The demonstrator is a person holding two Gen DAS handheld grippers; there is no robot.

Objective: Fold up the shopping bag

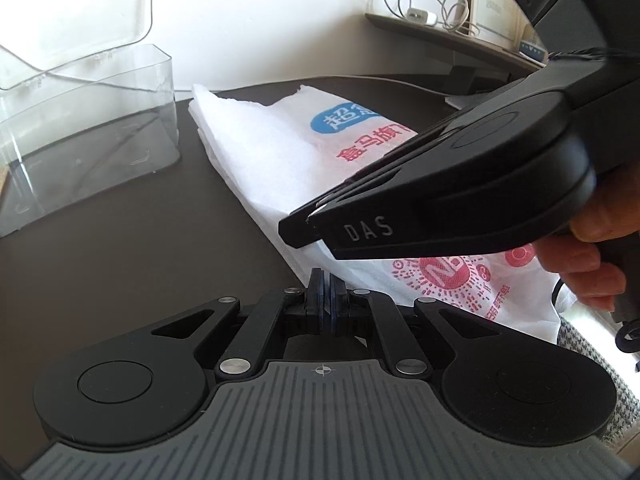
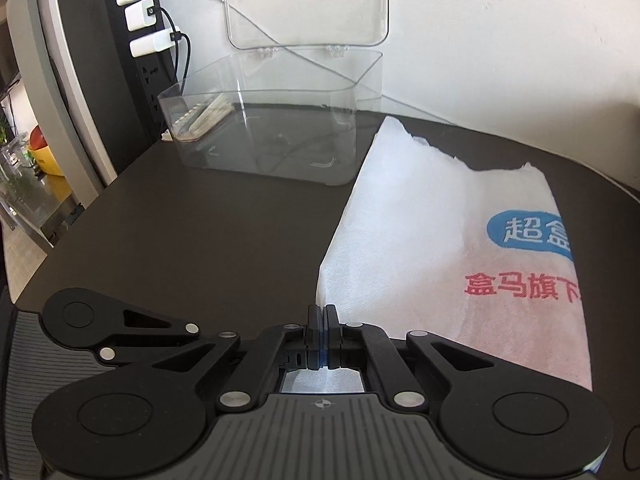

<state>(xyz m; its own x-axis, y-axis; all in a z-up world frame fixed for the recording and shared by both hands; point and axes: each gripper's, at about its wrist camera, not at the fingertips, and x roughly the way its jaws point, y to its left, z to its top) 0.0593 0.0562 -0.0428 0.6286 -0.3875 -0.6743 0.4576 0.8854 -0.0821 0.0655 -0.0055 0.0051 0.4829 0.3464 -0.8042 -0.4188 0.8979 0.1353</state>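
- Left gripper (image 1: 326, 292): jaws clenched together at the near edge of the shopping bag (image 1: 272, 160). Whether a layer of the bag is nipped between the pads cannot be told, since the bag's edge passes right at the tips.
- Right gripper (image 2: 322, 320): jaws likewise pressed shut, with the white material running under the fingers and showing through the frame window behind them. It looks to be pinching the bag's near corner, though the contact itself is hidden.
- In the left wrist view the right gripper (image 1: 316, 216) reaches across above the bag, held by a hand (image 1: 592, 248).
- Shopping bag (image 2: 432, 240): a white bag with blue and red print, lying flattened on the dark table (image 2: 200, 220) as a long strip with several layers stacked along its left edge. Its ragged far end lies just beside the clear box (image 2: 264, 132). The strip would fit either a partly folded bag or one merely laid flat.
- Risks: thin slippery layers may slide apart if one gripper pulls harder than the other, leaving a skewed fold. A pinch catching only the top layer would lift it and open the stack. The far end could snag the box wall.
- Containers: the clear box stands open, its hinged lid (image 2: 304, 4) tilted up against the wall. No contents can be made out for certain; the striped shape at its left seems to be seen through the wall.
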